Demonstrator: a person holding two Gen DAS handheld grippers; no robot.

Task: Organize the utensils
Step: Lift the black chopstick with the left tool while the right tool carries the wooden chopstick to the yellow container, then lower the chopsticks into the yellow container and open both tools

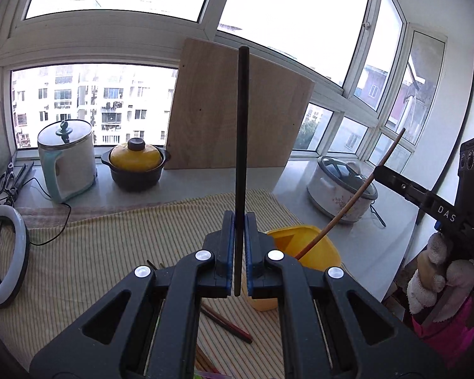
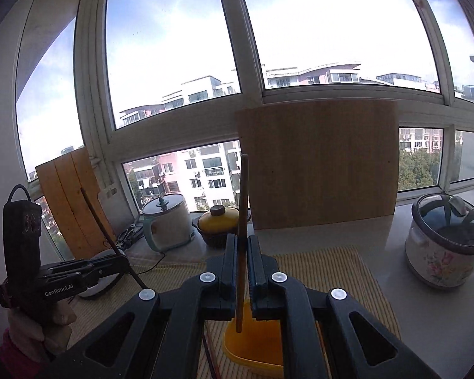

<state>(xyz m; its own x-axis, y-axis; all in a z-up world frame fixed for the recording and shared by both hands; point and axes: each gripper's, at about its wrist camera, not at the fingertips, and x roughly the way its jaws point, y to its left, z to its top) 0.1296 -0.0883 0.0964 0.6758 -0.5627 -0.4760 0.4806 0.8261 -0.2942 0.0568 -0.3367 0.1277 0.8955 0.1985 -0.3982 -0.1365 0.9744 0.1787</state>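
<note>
While the left claw (image 1: 239, 249) clenches a slim matte black chopstick (image 1: 241, 158), the right claw (image 2: 242, 268) grips a round wooden chopstick (image 2: 242, 237) above the glossy yellow plastic holder (image 2: 256, 344).

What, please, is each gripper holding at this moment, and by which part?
Left gripper: a black chopstick, clamped near its lower end. Right gripper: a brown chopstick, clamped in its lower half.

Ring light (image 1: 3, 259) cut by the left edge — chopsticks (image 1: 227, 323) on the cloth half hidden behind gripper arms
</note>
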